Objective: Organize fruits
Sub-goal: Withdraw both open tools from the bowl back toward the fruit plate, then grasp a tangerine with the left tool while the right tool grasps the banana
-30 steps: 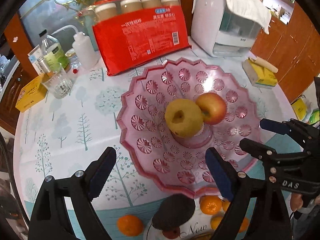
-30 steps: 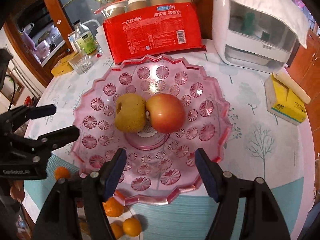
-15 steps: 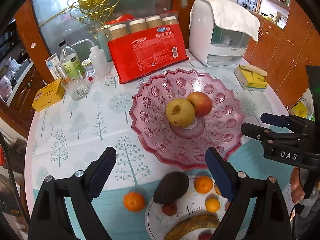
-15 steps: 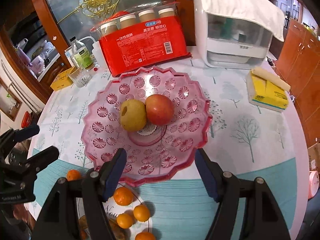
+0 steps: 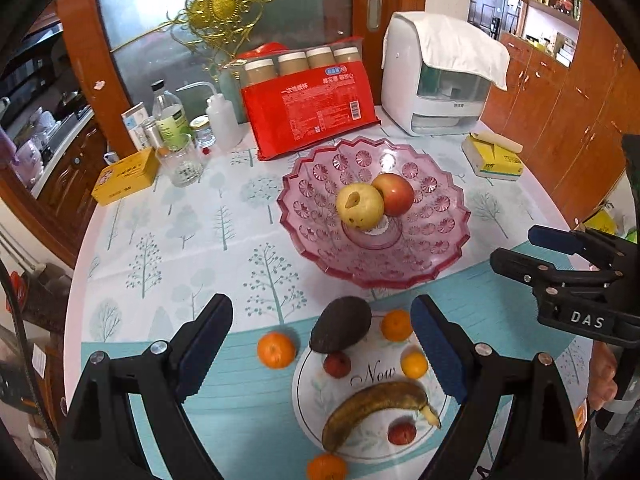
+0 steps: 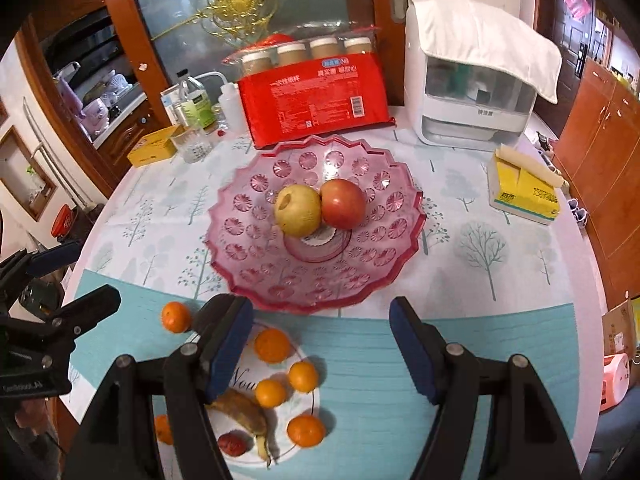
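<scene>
The left claw (image 5: pixel 320 354) stands wide open, holding and touching nothing, above the white plate (image 5: pixel 316 396) on the counter (image 5: pixel 160 240). On the plate a banana (image 5: pixel 372 406) lies with its long axis roughly left to right, stem toward the right. The right claw (image 6: pixel 320 346) also gapes empty. Beyond, a pear (image 6: pixel 298 210) and apple (image 6: pixel 343 203) sit touching in the pink dish (image 6: pixel 384 264)

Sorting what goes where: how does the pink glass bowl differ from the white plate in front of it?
The pink glass bowl is see-through, scalloped and raised on a foot; the white plate is flat, opaque and printed with lettering. The bowl holds only a yellow apple and a red apple; the plate carries a banana, an avocado, mandarins and small red fruits. Both stand on the round table and hold fruit.
</scene>
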The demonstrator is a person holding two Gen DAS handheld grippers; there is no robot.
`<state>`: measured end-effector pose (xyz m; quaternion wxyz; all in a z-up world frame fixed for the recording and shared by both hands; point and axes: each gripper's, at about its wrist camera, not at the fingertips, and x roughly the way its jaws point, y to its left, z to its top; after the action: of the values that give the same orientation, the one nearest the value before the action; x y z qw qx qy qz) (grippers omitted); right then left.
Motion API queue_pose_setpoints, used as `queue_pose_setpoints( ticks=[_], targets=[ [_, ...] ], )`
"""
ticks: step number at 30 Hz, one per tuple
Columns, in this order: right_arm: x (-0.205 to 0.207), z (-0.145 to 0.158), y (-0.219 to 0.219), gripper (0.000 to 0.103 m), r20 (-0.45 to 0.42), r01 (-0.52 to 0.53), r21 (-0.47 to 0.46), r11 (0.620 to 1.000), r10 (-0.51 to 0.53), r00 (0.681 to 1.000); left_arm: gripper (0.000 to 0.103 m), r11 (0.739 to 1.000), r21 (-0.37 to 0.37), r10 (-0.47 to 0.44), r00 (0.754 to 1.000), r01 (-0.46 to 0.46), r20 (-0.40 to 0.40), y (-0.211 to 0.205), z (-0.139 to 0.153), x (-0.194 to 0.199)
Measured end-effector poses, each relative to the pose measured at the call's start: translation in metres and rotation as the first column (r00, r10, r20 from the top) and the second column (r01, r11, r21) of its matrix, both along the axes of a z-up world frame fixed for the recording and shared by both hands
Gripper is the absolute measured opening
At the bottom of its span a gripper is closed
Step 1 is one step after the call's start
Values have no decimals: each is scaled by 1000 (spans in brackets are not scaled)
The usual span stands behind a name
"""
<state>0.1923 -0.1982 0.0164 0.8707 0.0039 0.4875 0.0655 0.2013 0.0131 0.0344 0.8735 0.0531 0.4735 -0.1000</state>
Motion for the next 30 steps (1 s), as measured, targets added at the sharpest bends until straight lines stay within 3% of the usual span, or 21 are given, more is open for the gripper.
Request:
queue_pose_setpoints(
  ticks=[5,12,30],
  targets=[
    [-25,13,4,71,28,-13,10,1000,13,1000,90,1000,-22,18,1000,-17,8,8,9,-27],
    [-53,17,14,71,41,-63,32,998,61,997,90,999,12,36,999,-36,17,15,3,-62],
    [-114,-37,58,67,37,-210,-46,977,211,977,90,987,70,153,985,-148,-82,40,-76,-130]
  ],
)
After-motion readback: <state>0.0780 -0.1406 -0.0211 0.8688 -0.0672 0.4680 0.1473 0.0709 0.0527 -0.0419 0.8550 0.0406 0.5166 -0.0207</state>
